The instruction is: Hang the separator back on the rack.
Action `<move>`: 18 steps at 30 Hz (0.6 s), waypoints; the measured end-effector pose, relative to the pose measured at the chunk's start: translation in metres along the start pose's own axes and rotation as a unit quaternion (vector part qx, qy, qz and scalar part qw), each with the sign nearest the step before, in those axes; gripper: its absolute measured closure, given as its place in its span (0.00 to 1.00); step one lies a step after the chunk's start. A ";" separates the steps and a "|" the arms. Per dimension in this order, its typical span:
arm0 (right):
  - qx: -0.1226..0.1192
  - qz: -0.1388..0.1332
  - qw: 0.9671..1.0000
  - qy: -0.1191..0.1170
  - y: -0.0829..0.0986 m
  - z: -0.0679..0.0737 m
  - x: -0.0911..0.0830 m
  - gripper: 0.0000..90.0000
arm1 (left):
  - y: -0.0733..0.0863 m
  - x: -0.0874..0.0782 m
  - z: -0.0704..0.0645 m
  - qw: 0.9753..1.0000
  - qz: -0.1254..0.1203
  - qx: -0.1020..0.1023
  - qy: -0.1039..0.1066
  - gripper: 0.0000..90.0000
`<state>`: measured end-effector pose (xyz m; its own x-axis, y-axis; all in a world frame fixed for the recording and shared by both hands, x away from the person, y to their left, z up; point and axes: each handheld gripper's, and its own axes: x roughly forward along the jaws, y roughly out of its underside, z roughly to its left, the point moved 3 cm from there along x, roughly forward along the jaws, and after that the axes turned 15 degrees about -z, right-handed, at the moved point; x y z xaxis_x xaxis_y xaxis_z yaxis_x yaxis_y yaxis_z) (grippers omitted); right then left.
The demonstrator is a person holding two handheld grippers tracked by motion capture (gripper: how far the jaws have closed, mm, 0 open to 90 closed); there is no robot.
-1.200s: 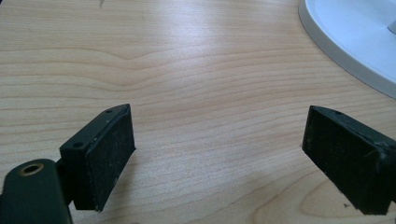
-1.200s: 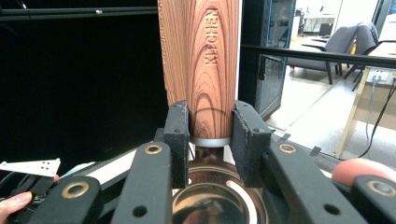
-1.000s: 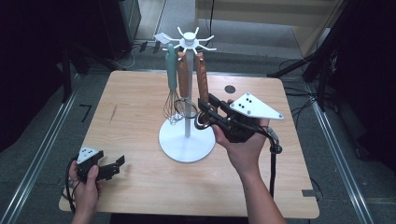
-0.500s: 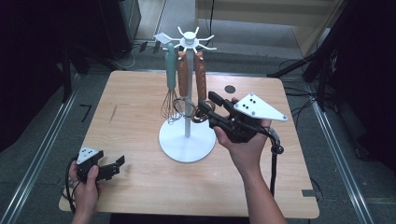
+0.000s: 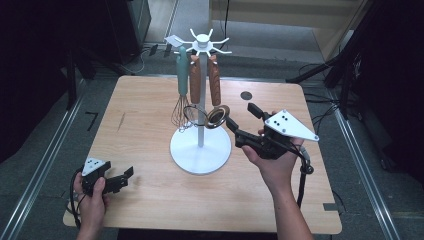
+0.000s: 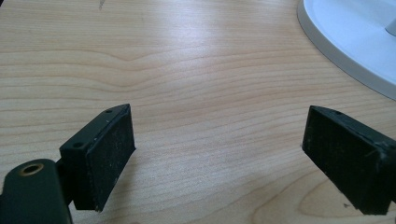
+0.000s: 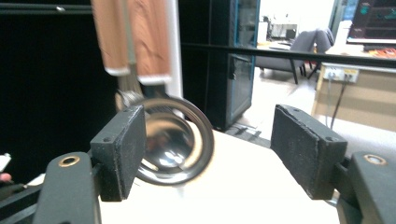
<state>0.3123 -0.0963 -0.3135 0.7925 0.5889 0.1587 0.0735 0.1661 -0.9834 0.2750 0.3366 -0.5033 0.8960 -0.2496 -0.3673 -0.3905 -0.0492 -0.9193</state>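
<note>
A white utensil stand (image 5: 200,150) sits mid-table on the wooden table (image 5: 145,105), its round base flat on the wood and its pole rising to a crown of hooks. Hanging from the hooks are a whisk with a teal handle (image 5: 182,85) on the left, a wooden-handled utensil (image 5: 195,80) in the middle, and a wooden-handled strainer (image 5: 216,100) on the right, whose round metal bowl hangs low beside the pole.

The right gripper (image 5: 242,122) is held above the table just right of the stand, jaws spread wide and pointing left toward the strainer's bowl. In the right gripper view the bowl (image 7: 177,140) lies partly behind the left pad (image 7: 123,149); whether pad and rim touch cannot be told. The other pad stands well apart from it, with nothing clamped between them. Two wooden handles (image 7: 133,37) hang above the bowl in that view.

The left gripper (image 5: 122,177) rests low at the near left corner of the table, well apart from the stand, jaws wide apart and holding nothing. In the left gripper view bare wood lies between its pads (image 6: 109,154), and the stand's white base (image 6: 355,42) curves in at the far right.

A small dark round mark (image 5: 245,95) sits on the far right of the table, beyond the right gripper
</note>
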 end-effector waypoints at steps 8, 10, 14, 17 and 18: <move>0.008 0.013 1.000 0.025 0.016 -0.021 -0.016 0.24 | 0.000 0.000 0.000 1.000 0.000 0.000 -0.001 0.11; 0.009 0.019 0.999 0.036 0.022 -0.026 -0.020 0.24 | 0.000 0.000 0.000 1.000 0.000 0.000 -0.001 0.10; 0.010 0.027 0.998 0.055 0.036 -0.037 -0.030 0.24 | 0.000 0.000 0.000 1.000 0.001 0.001 0.000 0.10; 0.011 0.035 0.997 0.065 0.046 -0.043 -0.036 0.24 | 0.000 0.000 0.000 1.000 0.000 0.000 -0.001 0.10; 0.010 0.037 0.997 0.069 0.050 -0.045 -0.039 0.23 | 0.000 0.000 0.000 1.000 0.000 0.001 0.000 0.10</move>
<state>0.3127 -0.1464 -0.3726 0.8708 0.4866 0.0700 0.0003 0.1419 -0.9899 0.2748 0.3365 -0.5032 0.8958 -0.2490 -0.3681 -0.3910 -0.0476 -0.9192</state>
